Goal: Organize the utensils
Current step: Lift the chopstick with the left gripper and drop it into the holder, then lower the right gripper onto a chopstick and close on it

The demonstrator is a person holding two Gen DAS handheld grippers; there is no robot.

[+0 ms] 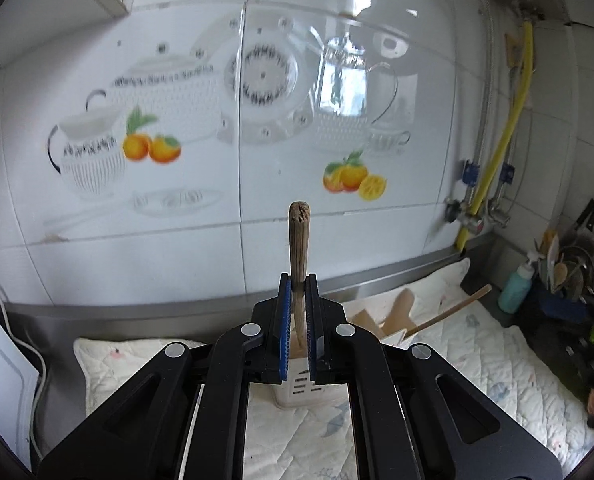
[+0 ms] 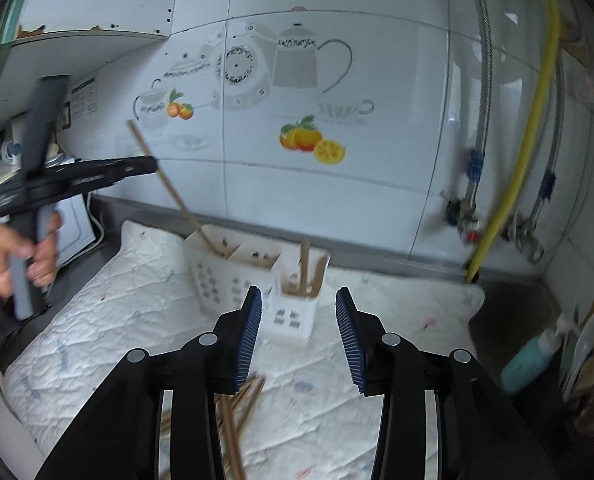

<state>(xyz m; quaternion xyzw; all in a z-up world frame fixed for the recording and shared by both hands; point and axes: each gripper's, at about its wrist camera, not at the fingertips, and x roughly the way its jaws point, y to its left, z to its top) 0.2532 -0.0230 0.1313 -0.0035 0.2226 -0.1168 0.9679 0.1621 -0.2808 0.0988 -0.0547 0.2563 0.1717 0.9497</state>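
Observation:
My left gripper (image 1: 298, 280) is shut on a wooden chopstick (image 1: 299, 236) that stands upright between the blue pads. In the right wrist view, the left gripper (image 2: 151, 165) holds that chopstick (image 2: 173, 192) slanted, its lower end inside the left compartment of the white slotted utensil caddy (image 2: 225, 280). Other wooden sticks (image 2: 305, 264) stand in the caddy's right compartment. My right gripper (image 2: 299, 334) hangs open in front of the caddy with nothing between its fingers. Several loose chopsticks (image 2: 243, 404) lie on the cloth under it.
A white quilted cloth (image 2: 109, 304) covers the counter, with the tiled wall behind. At the right stand a teal bottle (image 2: 527, 364), a yellow hose (image 2: 529, 152) and a rack of kitchen tools (image 1: 569, 276). A person's hand (image 2: 13, 256) and a white appliance (image 2: 75, 224) are at left.

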